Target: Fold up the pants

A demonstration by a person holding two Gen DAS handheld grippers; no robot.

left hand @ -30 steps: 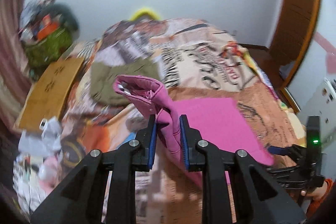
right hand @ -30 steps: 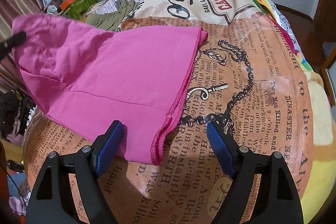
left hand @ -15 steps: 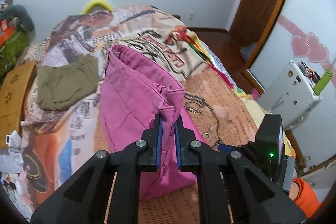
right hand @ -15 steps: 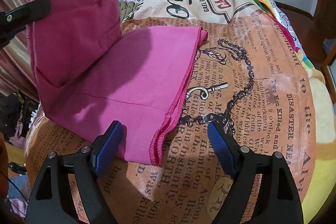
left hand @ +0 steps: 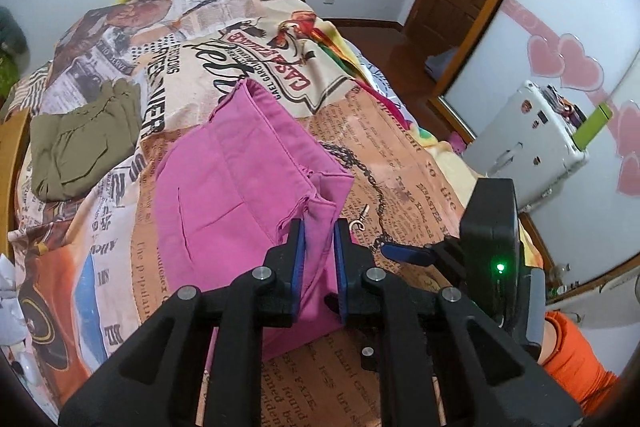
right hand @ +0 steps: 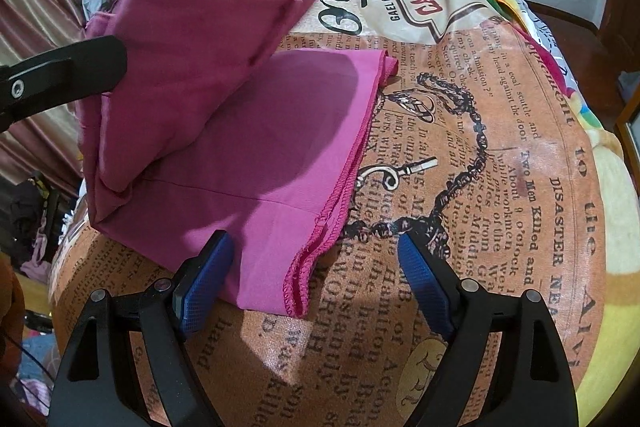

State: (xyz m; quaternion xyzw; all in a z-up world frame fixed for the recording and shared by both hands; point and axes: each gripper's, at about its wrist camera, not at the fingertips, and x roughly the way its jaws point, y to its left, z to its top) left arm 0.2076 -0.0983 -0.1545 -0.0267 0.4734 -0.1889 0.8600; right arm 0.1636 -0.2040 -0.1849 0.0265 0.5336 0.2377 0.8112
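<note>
1. Clearly, the bed [left hand: 404, 171] is the biggest thing in view; it is covered by a bedspread with newspaper print, and all the work is done on it.
2. The pink pants [left hand: 224, 187] are laid near the front edge of the bed. In the right wrist view the hem end [right hand: 316, 211] is seen flat on the bedspread, while the waist end [right hand: 192, 39] is held up in the air and leaned over the lower layer.
3. An olive garment [left hand: 80, 147] is seen well apart from the pants, further back on the bed; it is not touched.
4. The left gripper [left hand: 319, 259] is pressed together on a fold of the pink cloth at the waist end, and this part is carried by it.
5. The right gripper [right hand: 316, 283] is spread wide, with the hem corner between its fingers; nothing is pinched, and the left blue pad [right hand: 204, 283] seems to lie on the cloth.
6. The step in hand is judged to be the fold of the waist over to the hem. For the next move, the lifted end should be lowered until the edges are matched, then released, while the bottom layer is kept in place so that it is not dragged.
</note>
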